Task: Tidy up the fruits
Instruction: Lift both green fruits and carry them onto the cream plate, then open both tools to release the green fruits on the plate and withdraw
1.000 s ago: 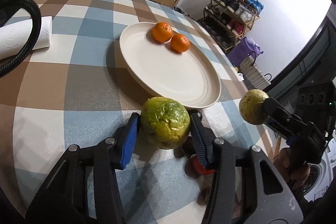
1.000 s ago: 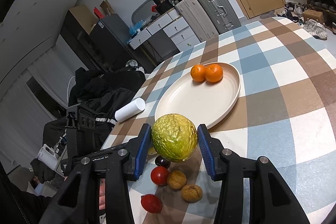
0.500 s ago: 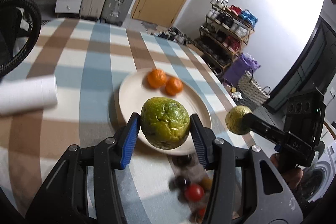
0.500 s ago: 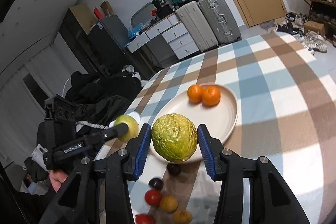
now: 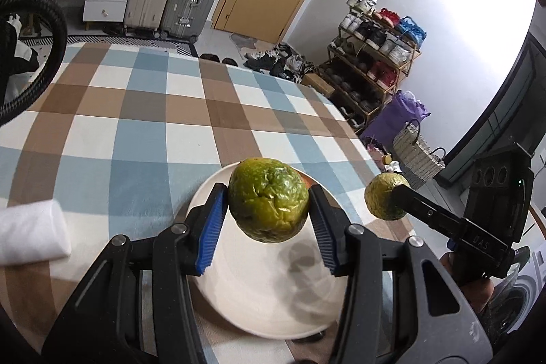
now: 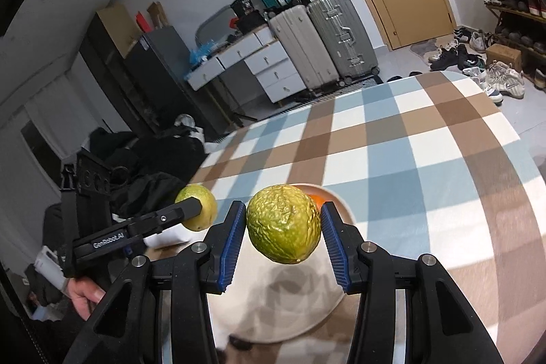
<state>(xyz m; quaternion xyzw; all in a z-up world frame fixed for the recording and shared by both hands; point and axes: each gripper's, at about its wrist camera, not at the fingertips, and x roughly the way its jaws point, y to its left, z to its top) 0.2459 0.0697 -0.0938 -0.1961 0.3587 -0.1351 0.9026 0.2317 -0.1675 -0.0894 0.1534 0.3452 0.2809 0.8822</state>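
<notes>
Now over plate point(image 5: 239, 289): gripper-clamped fruits point(image 5: 268, 199).

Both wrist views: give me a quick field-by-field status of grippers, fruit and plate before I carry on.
left gripper: shut on green fruit, held in the air above the plate
right gripper: shut on yellow-green fruit, also held above the plate
plate: cream, on the checked tablecloth, its near half bare
orange: on the plate's far side, mostly hidden behind the held fruit
paper roll: lying on the cloth, off to the plate's left
</notes>
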